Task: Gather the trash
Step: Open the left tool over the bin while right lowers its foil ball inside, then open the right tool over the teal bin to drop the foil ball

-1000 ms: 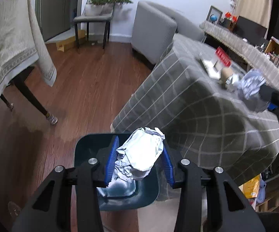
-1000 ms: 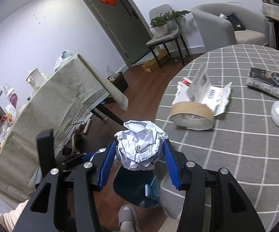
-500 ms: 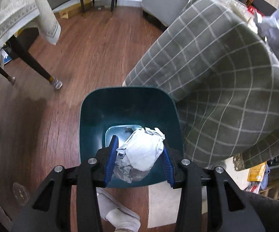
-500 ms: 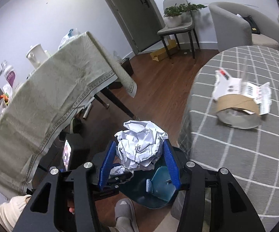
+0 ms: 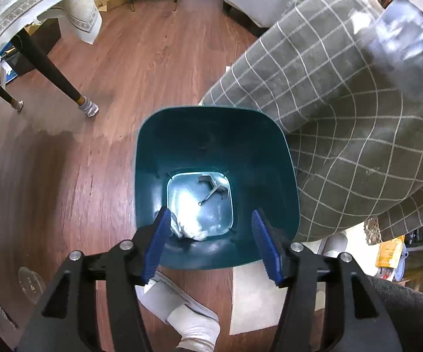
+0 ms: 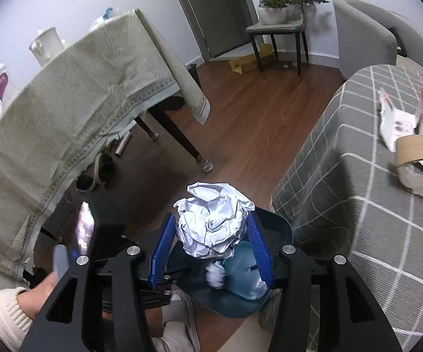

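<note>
Dropped paper wad now inside teal bin on wood floor

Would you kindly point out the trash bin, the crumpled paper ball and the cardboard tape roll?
trash bin [image 5: 211,135], left wrist view, inner back wall.
crumpled paper ball [image 6: 214,220], right wrist view, its middle.
cardboard tape roll [image 6: 416,149], right wrist view, outer band.

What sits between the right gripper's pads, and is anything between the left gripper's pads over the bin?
Right wrist view: a crumpled paper ball is clamped in the right gripper. Left wrist view: the left gripper holds nothing, over the bin.
</note>
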Available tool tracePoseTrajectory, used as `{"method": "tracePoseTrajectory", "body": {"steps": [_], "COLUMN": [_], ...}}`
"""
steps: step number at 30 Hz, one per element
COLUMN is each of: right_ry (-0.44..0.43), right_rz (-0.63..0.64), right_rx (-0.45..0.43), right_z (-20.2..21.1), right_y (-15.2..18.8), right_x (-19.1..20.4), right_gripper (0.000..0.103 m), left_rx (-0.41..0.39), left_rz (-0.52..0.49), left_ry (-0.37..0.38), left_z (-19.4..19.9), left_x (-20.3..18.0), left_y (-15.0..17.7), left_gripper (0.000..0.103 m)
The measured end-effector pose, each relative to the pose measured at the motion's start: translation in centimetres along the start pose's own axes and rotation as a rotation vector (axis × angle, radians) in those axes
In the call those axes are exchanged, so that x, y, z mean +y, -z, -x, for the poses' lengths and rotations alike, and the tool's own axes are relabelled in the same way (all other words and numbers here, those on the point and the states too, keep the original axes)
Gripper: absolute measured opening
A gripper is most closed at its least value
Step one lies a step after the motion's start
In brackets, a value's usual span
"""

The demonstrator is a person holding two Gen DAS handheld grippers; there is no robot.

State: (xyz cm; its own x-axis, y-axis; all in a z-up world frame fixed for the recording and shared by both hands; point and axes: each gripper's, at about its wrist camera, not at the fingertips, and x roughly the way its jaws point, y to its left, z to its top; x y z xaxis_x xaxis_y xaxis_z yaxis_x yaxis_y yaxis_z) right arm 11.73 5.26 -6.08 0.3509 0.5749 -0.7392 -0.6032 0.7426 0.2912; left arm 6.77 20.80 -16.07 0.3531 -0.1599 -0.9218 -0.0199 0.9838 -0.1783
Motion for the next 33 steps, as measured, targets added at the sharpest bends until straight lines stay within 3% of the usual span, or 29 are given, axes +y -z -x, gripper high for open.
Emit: {"method": "tracePoseTrajectory", "body": {"steps": [13, 18, 26, 30, 33], "right_ry": [0.093, 0.112, 0.127, 0.136, 0.143], "right_rz": [0.052, 0.044, 0.034, 0.027, 0.022], "right_rx": [0.153, 0.201, 0.268, 0.293, 0.315], "right_z": [-6.3, -8.0, -10.4, -11.2, -11.8], "right_y": [2.3, 3.1, 4.6, 5.3, 5.8], "right_x": [0.4, -0.2, -0.6, -1.1, -1.3], "right_gripper": [0.051, 0.051, 0.051, 0.052, 0.052], "left_rx": [-0.218, -0.327, -0.475, -0.490, -0.456], "left_rz": [0.041, 0.017, -0.034, -0.039, -0.033], "left_ry": [0.007, -0.048, -0.085, -0.079, -0.063], "left_z": [6.0, 8.5, 13.2, 14.3, 14.3], "left_x": [1.7, 1.2, -0.6, -1.0, -0.9], "left_y": [-1.1, -1.4, -1.8, -2.0, -2.3], "left_gripper": [0.071, 0.073, 0.094, 0.098, 0.098]}}
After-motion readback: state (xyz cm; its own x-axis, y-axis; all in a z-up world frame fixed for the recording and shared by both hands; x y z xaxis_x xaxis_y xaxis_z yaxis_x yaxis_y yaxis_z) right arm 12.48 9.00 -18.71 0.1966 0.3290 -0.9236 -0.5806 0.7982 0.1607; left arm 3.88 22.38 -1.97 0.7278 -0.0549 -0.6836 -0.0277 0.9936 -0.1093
